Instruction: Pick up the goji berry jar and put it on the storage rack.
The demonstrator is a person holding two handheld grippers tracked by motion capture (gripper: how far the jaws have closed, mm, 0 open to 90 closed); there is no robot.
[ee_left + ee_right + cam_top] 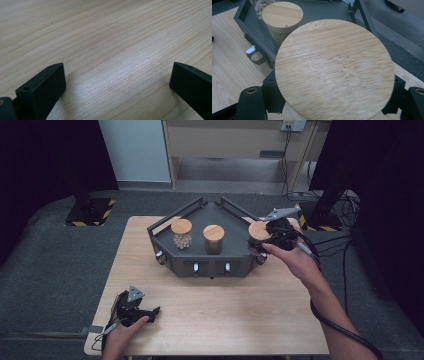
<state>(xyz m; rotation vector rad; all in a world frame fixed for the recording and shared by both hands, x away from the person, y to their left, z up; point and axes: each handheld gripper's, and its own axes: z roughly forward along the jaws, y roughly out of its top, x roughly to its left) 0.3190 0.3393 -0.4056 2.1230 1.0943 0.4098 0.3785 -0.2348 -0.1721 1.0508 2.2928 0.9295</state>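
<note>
Wooden-lidded jar (259,234), upright, is pinched at its sides by the right gripper (270,239) at the right end of the dark tray (210,265), while the left gripper (142,312) rests spread and empty, well apart on the table (225,315).

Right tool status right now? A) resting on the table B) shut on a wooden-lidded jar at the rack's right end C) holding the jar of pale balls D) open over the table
B: the right tool is closed around the wooden-lidded jar at the right end of the dark rack, its jaws on either side of the lid.
</note>
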